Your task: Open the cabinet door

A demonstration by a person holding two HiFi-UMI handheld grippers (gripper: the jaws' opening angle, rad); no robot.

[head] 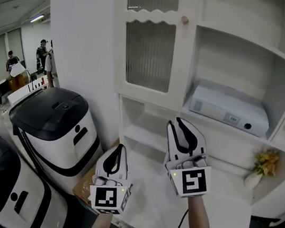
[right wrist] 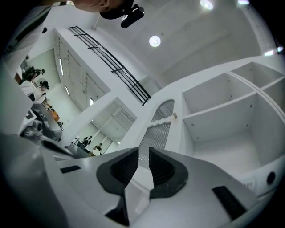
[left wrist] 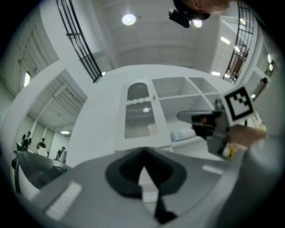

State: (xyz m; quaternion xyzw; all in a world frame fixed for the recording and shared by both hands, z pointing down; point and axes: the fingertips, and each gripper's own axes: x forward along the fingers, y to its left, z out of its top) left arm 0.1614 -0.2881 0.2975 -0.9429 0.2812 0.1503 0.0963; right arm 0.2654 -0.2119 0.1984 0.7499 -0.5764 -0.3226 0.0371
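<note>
The white cabinet door [head: 147, 47] with ribbed glass panels stands closed at the upper middle of the head view, and a small round knob [head: 184, 20] sits on its right edge. My right gripper [head: 180, 122] is raised below the door and points up towards it, apart from it, jaws open with nothing between them. In the right gripper view the knob [right wrist: 175, 116] lies above and right of the jaw gap [right wrist: 143, 149]. My left gripper [head: 121, 146] hangs lower and to the left, shut and empty. The left gripper view shows the door [left wrist: 139, 113] straight ahead.
To the right of the door are open shelves holding a white box-shaped device [head: 229, 111]. A small vase of yellow flowers [head: 263, 166] stands on the counter at the right. Two black-and-white machines [head: 55, 124] stand at the left. People stand in the far room [head: 43, 55].
</note>
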